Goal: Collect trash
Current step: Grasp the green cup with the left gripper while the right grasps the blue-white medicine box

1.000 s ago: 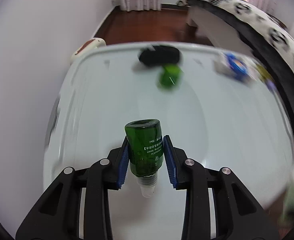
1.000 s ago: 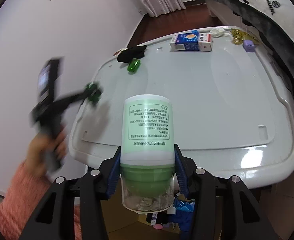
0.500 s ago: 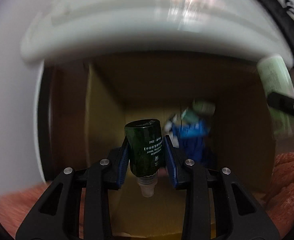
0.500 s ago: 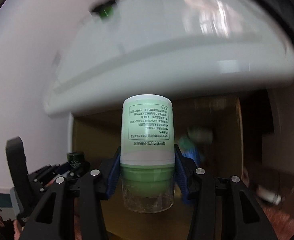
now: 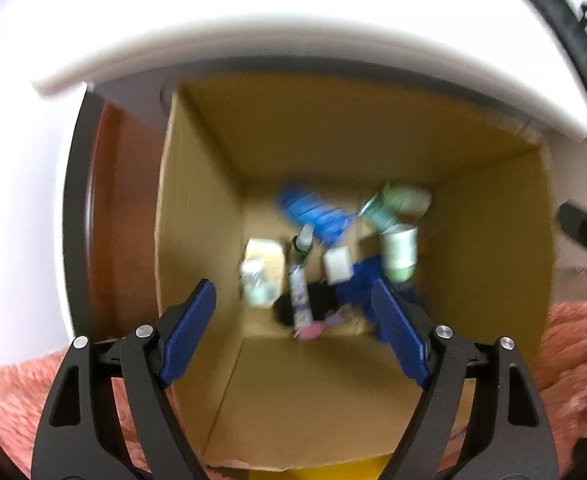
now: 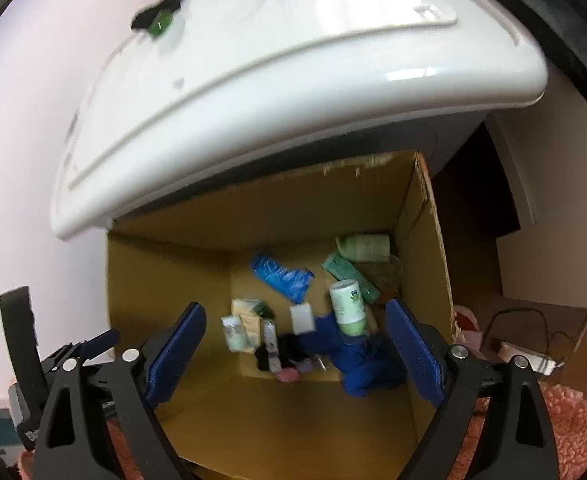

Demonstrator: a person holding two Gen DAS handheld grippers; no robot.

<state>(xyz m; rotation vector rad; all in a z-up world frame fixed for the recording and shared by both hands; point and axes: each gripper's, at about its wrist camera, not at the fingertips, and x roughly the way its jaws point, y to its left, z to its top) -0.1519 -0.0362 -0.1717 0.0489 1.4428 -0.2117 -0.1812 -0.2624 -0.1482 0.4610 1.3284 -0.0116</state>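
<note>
Both tools hang over the open box [image 6: 425,216], which stands on the floor below the tabletop's [image 6: 293,60] near edge: the left tool [image 5: 293,312] and the right tool [image 6: 295,340] are spread wide, gripping nothing. The trash lies on the box bottom: one green-capped bottle [image 6: 347,308] near the right wall, two pale green tubes [image 6: 363,248] toward the far right corner, one crumpled blue wrapper [image 6: 281,276], and one dark blue cloth [image 6: 357,360] at the near side; smaller bits are too blurred to count. At the tabletop's far left edge one green item [image 6: 159,26] rests beside one black thing [image 6: 149,14]. The risk, I judge: a tool lifting back up could knock the overhanging tabletop edge, or snag the box wall and tip it.
</note>
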